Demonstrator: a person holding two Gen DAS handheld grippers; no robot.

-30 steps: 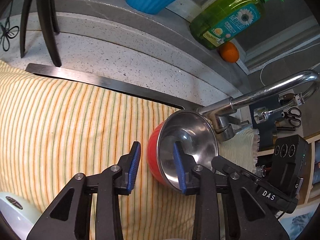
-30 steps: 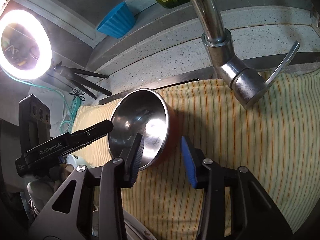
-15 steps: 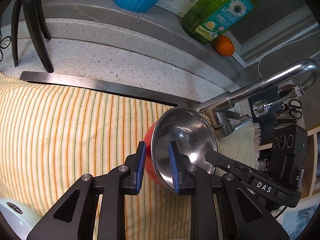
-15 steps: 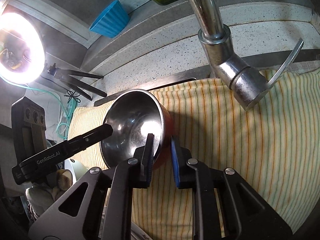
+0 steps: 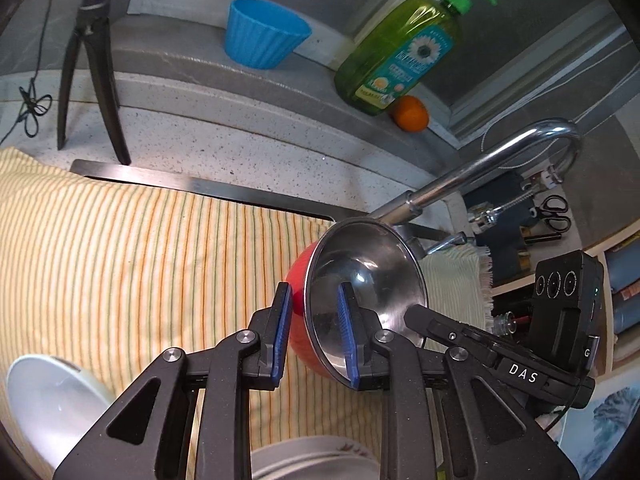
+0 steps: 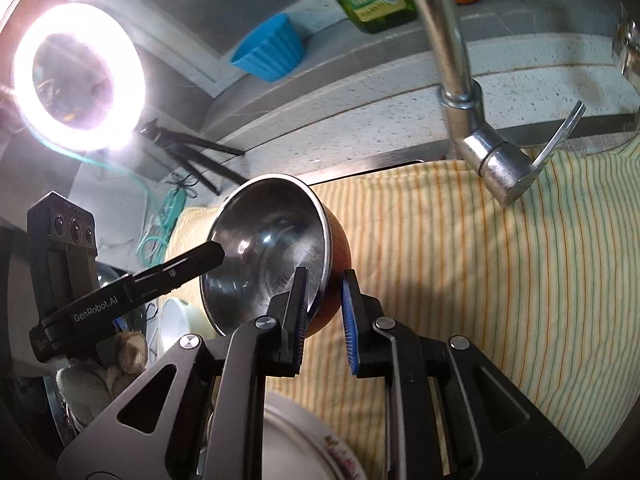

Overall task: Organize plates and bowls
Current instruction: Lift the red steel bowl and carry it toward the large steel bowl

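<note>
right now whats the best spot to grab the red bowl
Take the red bowl by its thin rim, one finger on the steel inside and one on the red outside. It is tipped on edge above the striped cloth, so the rim faces the grippers. Both already pinch it this way: the left gripper and right gripper, at opposite sides of the rim.

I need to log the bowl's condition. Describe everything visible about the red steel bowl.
The red bowl is red outside with a shiny, mirror-like steel inside and a thin rolled rim. It looks empty. It is tipped on edge above the striped cloth, its opening towards the left side. The left gripper and right gripper each pinch its rim, one jaw inside, one outside. The faucet stands just behind it.
</note>
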